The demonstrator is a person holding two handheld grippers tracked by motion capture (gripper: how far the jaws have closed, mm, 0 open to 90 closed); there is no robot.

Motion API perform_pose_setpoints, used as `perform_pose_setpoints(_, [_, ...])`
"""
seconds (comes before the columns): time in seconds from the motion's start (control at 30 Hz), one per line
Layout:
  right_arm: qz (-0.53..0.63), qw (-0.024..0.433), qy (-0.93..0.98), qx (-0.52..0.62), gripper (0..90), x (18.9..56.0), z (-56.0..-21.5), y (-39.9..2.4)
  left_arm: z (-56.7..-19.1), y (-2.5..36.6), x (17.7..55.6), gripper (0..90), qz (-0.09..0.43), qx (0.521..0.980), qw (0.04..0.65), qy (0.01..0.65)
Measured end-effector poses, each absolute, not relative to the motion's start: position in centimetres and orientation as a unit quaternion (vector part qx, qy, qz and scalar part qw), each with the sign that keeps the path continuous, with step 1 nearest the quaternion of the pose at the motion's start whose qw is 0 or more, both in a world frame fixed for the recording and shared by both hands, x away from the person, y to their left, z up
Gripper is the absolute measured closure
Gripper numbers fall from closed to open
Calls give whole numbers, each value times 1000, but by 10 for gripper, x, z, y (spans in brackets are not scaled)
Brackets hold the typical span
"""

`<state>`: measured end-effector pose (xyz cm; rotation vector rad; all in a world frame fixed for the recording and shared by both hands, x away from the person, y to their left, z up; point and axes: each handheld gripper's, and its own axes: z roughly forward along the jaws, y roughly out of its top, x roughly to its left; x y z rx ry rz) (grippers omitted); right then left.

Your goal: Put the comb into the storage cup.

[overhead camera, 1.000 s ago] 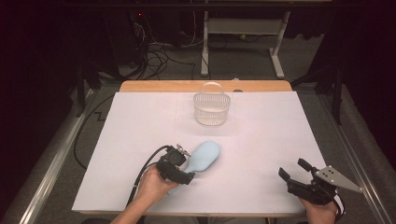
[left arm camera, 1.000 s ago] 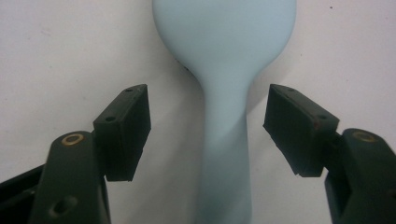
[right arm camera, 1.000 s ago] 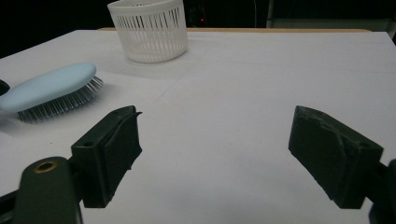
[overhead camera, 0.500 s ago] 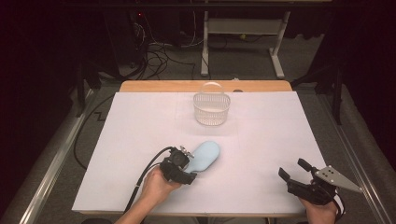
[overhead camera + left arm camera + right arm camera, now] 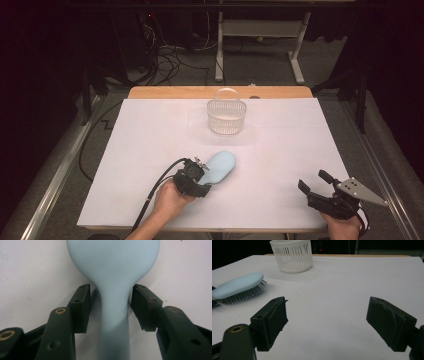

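The light-blue brush lies bristles down on the surface, a little left of the middle and nearer the near edge, its handle pointing toward the near-left corner. The left tongs have just been closing around that handle, which sits between the pads, a thin gap still showing on each side, so they do not yet grip it. The right tongs hover released, jaws wide, over the near-right corner; a white basket stands near the far edge.

The hairbrush is cut off top and bottom in the left gripper view, its bristles hidden underneath.
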<state>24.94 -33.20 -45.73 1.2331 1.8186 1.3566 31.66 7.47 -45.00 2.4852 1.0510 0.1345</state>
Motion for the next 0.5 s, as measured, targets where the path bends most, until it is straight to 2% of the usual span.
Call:
perform_pose_setpoints(0.2, [503,274,678,460,172,250,-458,-332,-450,74,316,565,56,899,216,376])
perform_pose_setpoints(0.33, [502,274,679,459,172,250,-458,-332,-450,74,315,630,56,901,218,370])
perform_pose_setpoints(0.5, [502,274,679,460,172,250,-458,-332,-450,74,315,645,56,904,218,364])
